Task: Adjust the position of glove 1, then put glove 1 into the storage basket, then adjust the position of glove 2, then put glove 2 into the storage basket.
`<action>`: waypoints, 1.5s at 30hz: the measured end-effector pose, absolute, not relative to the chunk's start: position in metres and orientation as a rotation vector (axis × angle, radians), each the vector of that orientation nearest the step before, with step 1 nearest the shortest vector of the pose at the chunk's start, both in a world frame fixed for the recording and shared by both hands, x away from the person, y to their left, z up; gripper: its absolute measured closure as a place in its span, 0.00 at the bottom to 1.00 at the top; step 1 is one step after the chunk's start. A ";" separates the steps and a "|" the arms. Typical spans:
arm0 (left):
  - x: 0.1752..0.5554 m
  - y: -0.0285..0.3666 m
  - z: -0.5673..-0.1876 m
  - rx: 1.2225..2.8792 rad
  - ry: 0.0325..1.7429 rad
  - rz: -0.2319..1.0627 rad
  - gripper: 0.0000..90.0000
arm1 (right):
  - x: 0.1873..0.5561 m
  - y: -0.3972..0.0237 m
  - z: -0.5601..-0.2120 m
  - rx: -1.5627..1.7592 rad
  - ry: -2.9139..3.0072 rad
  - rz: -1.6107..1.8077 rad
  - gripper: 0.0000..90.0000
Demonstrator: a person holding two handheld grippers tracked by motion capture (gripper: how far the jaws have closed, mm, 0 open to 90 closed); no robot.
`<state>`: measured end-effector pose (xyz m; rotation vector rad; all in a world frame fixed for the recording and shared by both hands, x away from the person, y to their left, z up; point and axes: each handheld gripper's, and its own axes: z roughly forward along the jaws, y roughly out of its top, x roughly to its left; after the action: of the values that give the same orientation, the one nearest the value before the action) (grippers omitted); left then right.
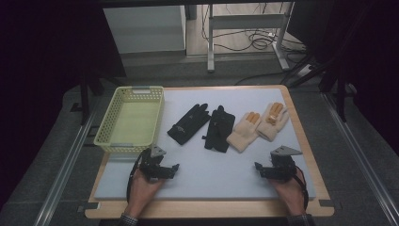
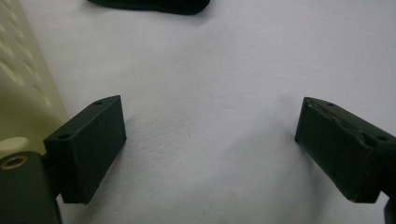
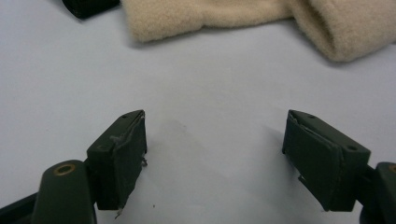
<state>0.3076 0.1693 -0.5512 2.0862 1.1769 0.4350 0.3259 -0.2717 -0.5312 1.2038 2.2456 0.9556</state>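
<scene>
You're at the starting line here, both hands low at the near edge of the bench [image 1: 301,141]. Your left tongs [image 1: 175,167] sit near the near-left corner with jaws standing wide apart and nothing but bare mat between them; same story in the left gripper view [image 2: 210,140]. Your right tongs [image 1: 258,167] rest toward the near-right corner, also spread apart and empty, as the right gripper view [image 3: 215,149] confirms.

The gloves lie in a row across the middle of the bench, all still on the mat: a black glove [image 1: 189,123], a second black glove [image 1: 219,128] just beside it, then a cream glove [image 1: 244,131] and a second cream glove [image 1: 273,121] with orange fingertips, those two touching. The yellow basket [image 1: 105,127] stands at the left edge, and it looks empty.

My read: this is the reach-and-pick step, not yet begun. The cream cuffs [image 3: 201,18] sit straight ahead of your right tongs, so that's your natural first grab. Go forward, come down over the cuff, and pinch one layer of glove only; the two cream ones touch, so a sloppy bite could drag both. Your left tongs have the black cuff [image 2: 149,5] ahead and the basket wall [image 2: 23,84] right beside them.

The surface is a pale grey mat [image 1: 207,174] on a wood-edged board, matte and slightly textured. Beyond the far edge the room is dim: a grey floor, a metal stand [image 1: 244,28] and loose cables [image 1: 259,42].
</scene>
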 end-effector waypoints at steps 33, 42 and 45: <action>0.307 0.169 -0.551 2.085 1.173 0.436 0.10 | 0.338 -0.259 -0.517 1.203 2.293 1.005 0.24; 0.307 0.169 -0.551 2.086 1.173 0.436 0.10 | 0.346 -0.246 -0.509 1.175 2.313 1.029 0.24; 0.307 0.169 -0.551 2.086 1.173 0.436 0.10 | 0.349 -0.241 -0.507 1.168 2.318 1.030 0.24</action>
<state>0.3074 0.1693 -0.5513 2.0856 1.1729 0.4363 0.3492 -0.2407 -0.5065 1.1679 2.3178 1.0295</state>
